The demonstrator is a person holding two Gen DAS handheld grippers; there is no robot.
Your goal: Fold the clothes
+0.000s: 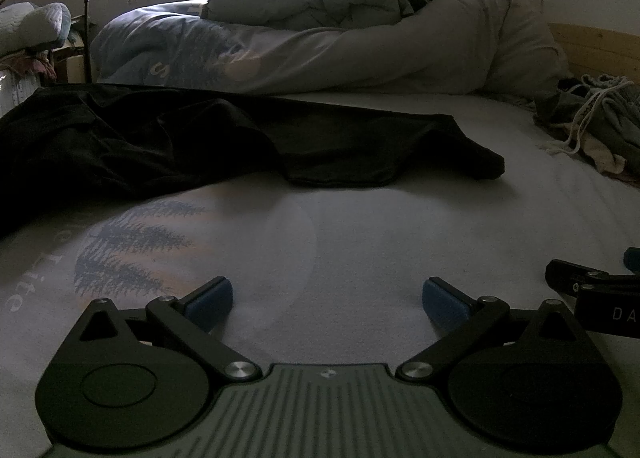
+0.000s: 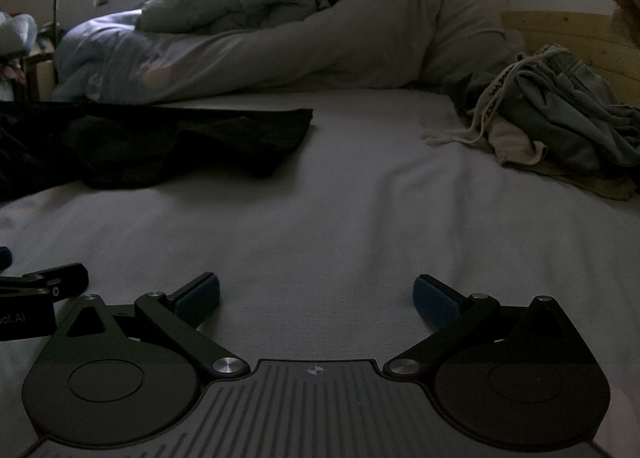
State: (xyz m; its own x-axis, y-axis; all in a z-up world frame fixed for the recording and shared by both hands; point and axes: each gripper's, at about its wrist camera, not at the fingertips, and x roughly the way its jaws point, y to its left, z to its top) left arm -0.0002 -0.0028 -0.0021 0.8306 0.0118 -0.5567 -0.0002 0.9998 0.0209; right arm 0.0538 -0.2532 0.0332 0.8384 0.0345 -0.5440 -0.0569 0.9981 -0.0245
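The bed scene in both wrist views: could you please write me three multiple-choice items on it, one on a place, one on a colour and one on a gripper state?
1. Where does the black garment lie on the bed sheet?
A. to the left, spread out
B. on the far right by the headboard
C. on top of the duvet

2. What colour are the pads on the gripper fingers?
A. red
B. blue
C. white

3. How do the two grippers stand?
A. both open and empty
B. both shut on cloth
C. left shut, right open

Answers:
1 A: the black garment spreads across the left of the bed sheet.
2 B: the pads are blue.
3 A: the left gripper and the right gripper have wide jaws holding nothing.
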